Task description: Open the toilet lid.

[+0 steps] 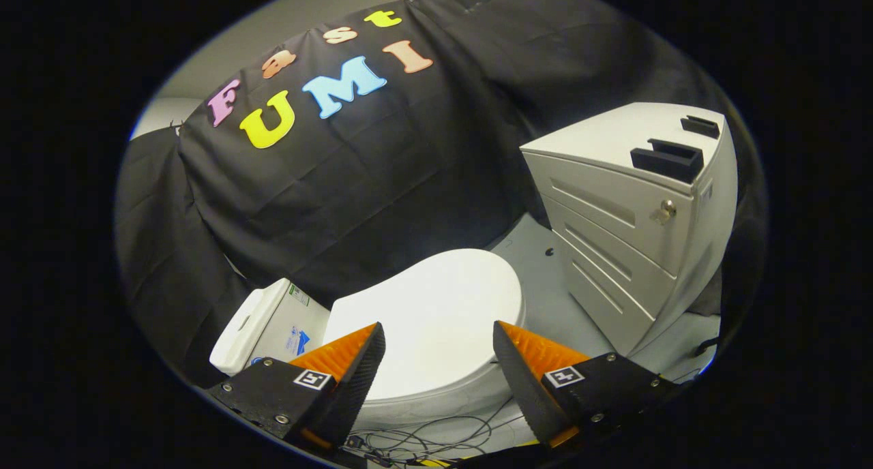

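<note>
— Tongs (436, 346) first: how do they stand?

— Spread wide, holding nothing. The two orange-and-black fingers (354, 370) hang apart above the toilet.

— Where is the toilet lid (436, 305)?

— Between the fingers and just beyond them, white, lying flat and shut on the bowl. Neither finger touches it.

— What lies around it?

— The tank (262, 322) sits beside the lid, against the black cloth wall. A pale drawer cabinet (627, 237) stands near on the other side, on the grey floor (545, 298). Thin cables (436, 435) lie on the floor below the bowl.
</note>
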Available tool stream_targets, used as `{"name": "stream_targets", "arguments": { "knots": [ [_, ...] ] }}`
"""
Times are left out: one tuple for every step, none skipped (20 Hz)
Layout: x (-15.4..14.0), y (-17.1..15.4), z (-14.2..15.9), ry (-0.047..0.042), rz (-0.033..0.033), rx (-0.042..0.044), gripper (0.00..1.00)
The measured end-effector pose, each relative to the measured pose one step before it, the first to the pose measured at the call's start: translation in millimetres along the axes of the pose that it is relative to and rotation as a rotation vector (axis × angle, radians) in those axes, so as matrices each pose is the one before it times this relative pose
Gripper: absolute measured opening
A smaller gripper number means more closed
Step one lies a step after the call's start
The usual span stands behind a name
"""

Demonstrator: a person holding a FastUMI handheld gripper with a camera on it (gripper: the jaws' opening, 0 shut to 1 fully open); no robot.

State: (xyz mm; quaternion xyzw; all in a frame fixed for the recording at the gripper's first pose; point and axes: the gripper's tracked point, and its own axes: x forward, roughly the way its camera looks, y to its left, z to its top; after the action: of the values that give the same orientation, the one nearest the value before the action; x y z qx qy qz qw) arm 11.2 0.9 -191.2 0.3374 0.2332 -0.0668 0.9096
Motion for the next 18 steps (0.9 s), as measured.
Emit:
{"name": "stream_targets", "arguments": {
  "knots": [
    [1.09, -4.52, -2.50, 0.00803, -0.00476, 0.02625, 0.97],
    [1.94, -6.28, -4.12, 0.00729, -0.01232, 0.02303, 0.97],
    [1.97, -8.23, -4.64, 0.01293, -0.01485, 0.02006, 0.96],
    [1.80, -8.57, -5.73, 0.01438, -0.01543, 0.01934, 0.95],
    [-0.02, -8.61, -2.93, 0.00816, -0.01514, 0.02167, 0.95],
    [1.01, -7.79, -2.08, 0.00624, -0.01263, 0.02388, 0.95],
    [0.83, -6.41, -1.73, 0.00534, -0.00944, 0.02791, 0.95],
    [0.86, -5.76, -1.82, 0.00439, -0.00622, 0.02785, 0.95],
    [0.68, -6.04, -0.69, 0.00348, -0.00791, 0.02438, 0.95],
    [0.36, -7.24, -0.32, 0.00073, -0.00898, 0.02427, 0.95],
    [1.22, -6.05, 0.25, -0.00063, -0.01070, 0.02404, 0.94],
    [1.52, -5.76, -1.13, 0.00136, -0.00818, 0.02448, 0.94],
    [0.99, -4.00, -1.57, 0.00499, -0.00382, 0.02559, 0.94],
    [0.78, -3.26, -2.64, 0.00815, -0.00107, 0.02129, 0.94],
    [1.27, -2.15, -0.43, 0.00515, 0.00443, 0.01797, 0.91],
    [2.45, -5.68, -0.94, 0.00096, -0.00497, 0.02188, 0.89],
    [3.71, -6.51, 1.52, 0.00471, -0.00386, 0.02792, 0.86],
    [3.79, -5.31, 1.07, 0.00561, -0.00463, 0.03529, 0.85]
  ]
}}
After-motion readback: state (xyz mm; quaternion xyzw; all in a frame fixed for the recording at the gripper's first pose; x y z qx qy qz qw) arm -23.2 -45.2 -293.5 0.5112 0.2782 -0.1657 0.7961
